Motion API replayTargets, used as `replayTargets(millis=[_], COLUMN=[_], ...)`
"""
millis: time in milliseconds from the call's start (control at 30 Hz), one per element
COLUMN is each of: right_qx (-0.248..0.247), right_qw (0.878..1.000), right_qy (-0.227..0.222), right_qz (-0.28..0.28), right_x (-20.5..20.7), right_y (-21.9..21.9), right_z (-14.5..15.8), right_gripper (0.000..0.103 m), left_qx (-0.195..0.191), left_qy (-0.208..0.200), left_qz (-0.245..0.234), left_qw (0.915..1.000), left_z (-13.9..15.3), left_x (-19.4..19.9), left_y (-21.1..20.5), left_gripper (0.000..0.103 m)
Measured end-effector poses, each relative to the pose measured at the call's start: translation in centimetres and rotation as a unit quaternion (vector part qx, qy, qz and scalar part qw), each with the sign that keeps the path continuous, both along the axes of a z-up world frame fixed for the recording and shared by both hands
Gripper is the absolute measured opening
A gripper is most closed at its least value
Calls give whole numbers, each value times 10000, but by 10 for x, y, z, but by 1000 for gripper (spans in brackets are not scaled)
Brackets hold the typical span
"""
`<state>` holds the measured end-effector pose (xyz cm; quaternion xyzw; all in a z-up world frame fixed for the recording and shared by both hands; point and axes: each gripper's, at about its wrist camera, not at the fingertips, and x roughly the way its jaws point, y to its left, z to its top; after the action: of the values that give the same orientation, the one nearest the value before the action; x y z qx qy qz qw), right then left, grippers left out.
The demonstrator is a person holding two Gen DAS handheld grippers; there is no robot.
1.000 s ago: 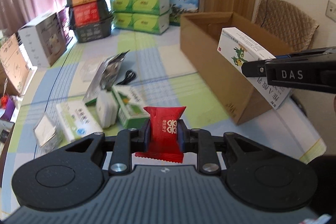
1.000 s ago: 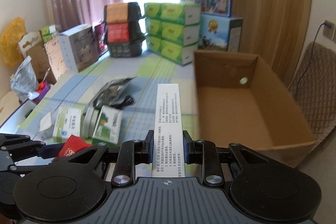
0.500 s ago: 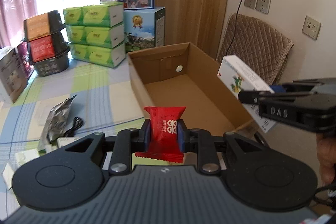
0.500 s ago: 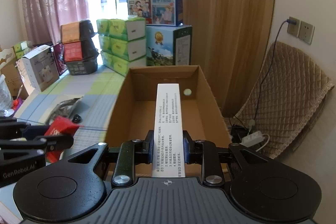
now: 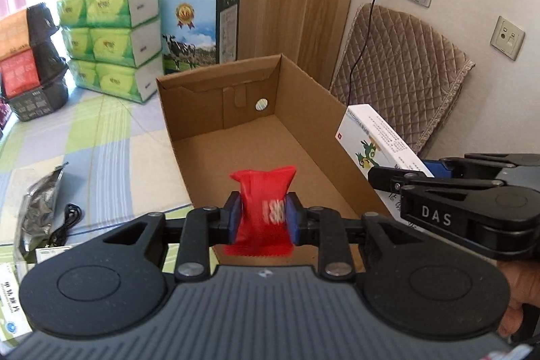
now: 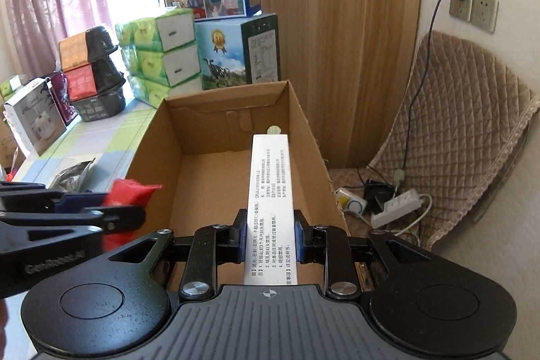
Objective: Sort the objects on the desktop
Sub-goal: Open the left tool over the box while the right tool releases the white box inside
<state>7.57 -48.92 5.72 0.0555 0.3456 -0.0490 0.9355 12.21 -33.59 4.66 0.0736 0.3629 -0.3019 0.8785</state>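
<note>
Two tongs hang over an open cardboard box (image 5: 303,137), each clamped on its own item. In the left wrist view, the left tongs (image 5: 263,220) sit at lower centre, pads pressed against both sides of a red sachet (image 5: 263,191) that stands upright above the near end of the box floor. The right tongs (image 5: 388,176) enter from the right edge of that frame, gripping a white medicine carton (image 5: 368,140) with a green bird print, held tilted just beside the box's right wall.

From the right wrist view, the right tongs (image 6: 269,238) hold the same carton (image 6: 270,191) edge-on at centre, its printed narrow face pointing forward over the box (image 6: 209,177) interior. The left tongs (image 6: 101,208) show at the left edge with the red sachet (image 6: 131,194) above the box's left wall.

Left of the box, on a checked worktop (image 5: 111,150), lie a silver foil pouch (image 5: 38,204) and a black cable (image 5: 67,218). Green tissue packs (image 5: 111,39) are stacked in the upper left.
</note>
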Motion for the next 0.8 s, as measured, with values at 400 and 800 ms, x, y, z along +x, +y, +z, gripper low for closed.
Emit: replayTargets(millis=[400,800], right_qx=[4,311], right_qw=[9999,9991], right_qy=[-97,-268], right_qz=[116,67], right_x=[19,-11], right_y=[4,8], right_z=[-7,-2], right_gripper=[23,44], left_qx=[-223,-205], left_qy=[-44,-175], left_qz=[290,703], left_qw=[9993,9972], left_z=[3,9], left_x=[0,-25], left_y=[32,80], left_gripper=[30,40])
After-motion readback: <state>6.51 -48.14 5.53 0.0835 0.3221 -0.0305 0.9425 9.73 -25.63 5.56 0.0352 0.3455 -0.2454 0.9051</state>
